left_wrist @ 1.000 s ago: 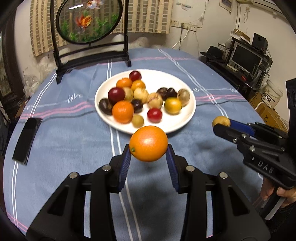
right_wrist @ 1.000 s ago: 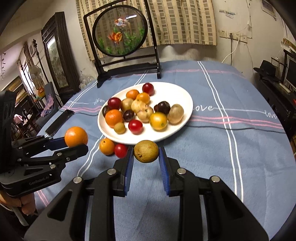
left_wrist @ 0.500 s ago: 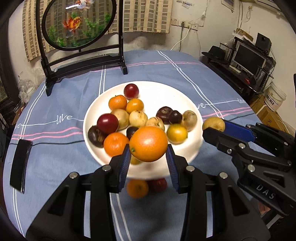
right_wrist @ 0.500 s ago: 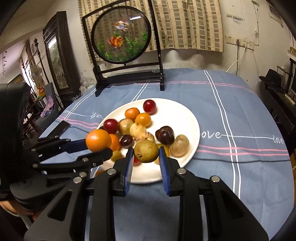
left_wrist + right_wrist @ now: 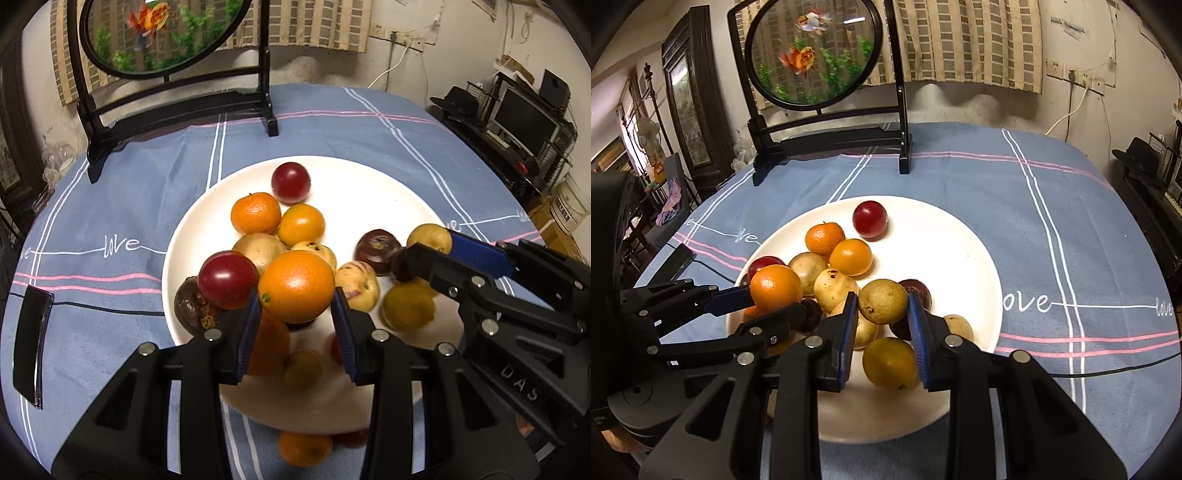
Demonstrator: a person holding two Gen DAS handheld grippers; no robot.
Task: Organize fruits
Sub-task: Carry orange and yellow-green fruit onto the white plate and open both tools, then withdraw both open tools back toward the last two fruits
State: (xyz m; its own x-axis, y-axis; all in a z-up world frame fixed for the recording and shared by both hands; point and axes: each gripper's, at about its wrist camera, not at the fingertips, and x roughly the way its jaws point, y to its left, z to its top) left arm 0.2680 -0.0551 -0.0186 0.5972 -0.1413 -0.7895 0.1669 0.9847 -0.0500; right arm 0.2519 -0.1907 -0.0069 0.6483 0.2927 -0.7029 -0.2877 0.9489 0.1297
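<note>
Left wrist: orange (image 5: 296,286) clamped between left gripper (image 5: 297,325) fingers.

"love" in white script on tablecloth (image 5: 1071,206); "DAS" on right tool (image 5: 424,254) body.

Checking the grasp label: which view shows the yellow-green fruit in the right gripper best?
The right wrist view: the yellow-green fruit sits centred, clamped by the right gripper. The left wrist view shows only part of it, behind a finger.

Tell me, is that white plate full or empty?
Partly full: the white plate holds a cluster of fruit on its left; its right side is bare.
</note>
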